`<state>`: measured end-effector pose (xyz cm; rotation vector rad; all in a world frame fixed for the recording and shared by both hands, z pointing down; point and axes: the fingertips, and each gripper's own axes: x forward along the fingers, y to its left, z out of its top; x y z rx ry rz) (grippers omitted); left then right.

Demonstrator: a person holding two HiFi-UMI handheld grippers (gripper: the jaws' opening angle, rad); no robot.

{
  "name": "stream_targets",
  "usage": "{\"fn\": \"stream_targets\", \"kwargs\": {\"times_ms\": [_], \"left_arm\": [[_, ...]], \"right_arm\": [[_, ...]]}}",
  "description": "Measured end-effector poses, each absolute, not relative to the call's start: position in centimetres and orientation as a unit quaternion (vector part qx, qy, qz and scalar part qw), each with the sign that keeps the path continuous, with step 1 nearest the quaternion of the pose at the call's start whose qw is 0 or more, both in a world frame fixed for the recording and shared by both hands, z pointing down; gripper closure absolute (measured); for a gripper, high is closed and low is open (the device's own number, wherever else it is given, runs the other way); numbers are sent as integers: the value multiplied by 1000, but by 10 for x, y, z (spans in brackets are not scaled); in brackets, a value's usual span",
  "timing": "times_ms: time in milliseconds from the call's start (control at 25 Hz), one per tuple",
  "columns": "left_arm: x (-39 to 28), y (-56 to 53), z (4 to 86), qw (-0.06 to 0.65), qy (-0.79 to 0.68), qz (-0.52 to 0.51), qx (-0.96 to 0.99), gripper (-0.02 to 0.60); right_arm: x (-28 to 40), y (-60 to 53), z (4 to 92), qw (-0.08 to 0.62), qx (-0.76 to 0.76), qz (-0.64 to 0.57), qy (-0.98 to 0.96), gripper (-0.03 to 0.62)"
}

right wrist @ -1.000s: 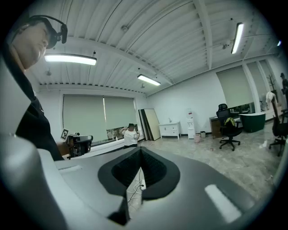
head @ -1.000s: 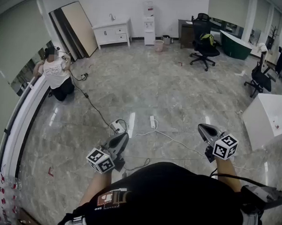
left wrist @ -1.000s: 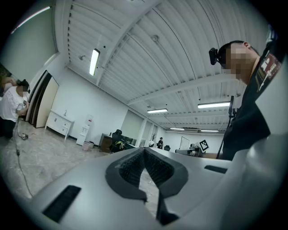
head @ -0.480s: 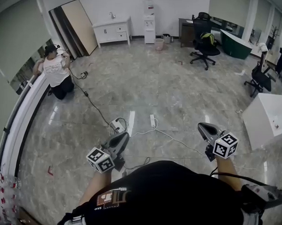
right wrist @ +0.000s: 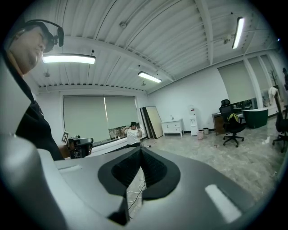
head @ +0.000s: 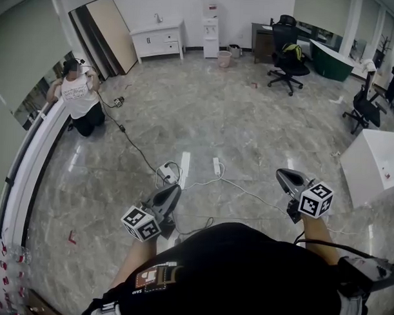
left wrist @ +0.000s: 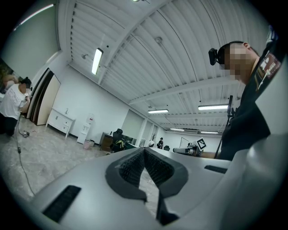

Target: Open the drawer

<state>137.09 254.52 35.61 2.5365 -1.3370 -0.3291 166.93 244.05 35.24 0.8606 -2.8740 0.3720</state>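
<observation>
A white cabinet with drawers (head: 157, 42) stands against the far wall, well across the marble floor from me; it also shows small in the left gripper view (left wrist: 60, 122) and in the right gripper view (right wrist: 172, 127). My left gripper (head: 172, 190) is held low in front of my body, pointing level. Its jaws meet at the tip with nothing between them (left wrist: 144, 150). My right gripper (head: 283, 176) is held out the same way, jaws together and empty (right wrist: 140, 150). Both are far from the cabinet.
Power strips (head: 216, 167) and loose cables (head: 167, 175) lie on the floor just ahead. A person kneels by the left window ledge (head: 76, 98). Office chairs (head: 287, 60) stand at the back right, a white box-like unit (head: 377, 166) at the right, a water dispenser (head: 209, 21) beside the cabinet.
The whole view has shifted forward a little: the power strips and cables sit lower and nearer in the head view. Both grippers keep their pose and stay shut.
</observation>
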Motion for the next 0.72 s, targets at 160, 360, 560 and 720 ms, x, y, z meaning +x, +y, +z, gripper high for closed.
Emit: {"fn": "stream_targets", "kwargs": {"times_ms": [160,360,560,720], "left_arm": [[1341,2554,356,130,-466,-112,868,589],[1297,2564,364,136,-470,-112,865,589],[1258,2567,373,145,-474,-110,861,589],[1243,2565,384,157,-474,-109,859,589]], "right_arm": [[1639,2446,350,58,279,123,-951,598],[1599,2453,356,61,277,128,-950,599],[1562,2456,364,68,276,135,-949,599],[1545,2453,372,74,275,142,-948,599]]}}
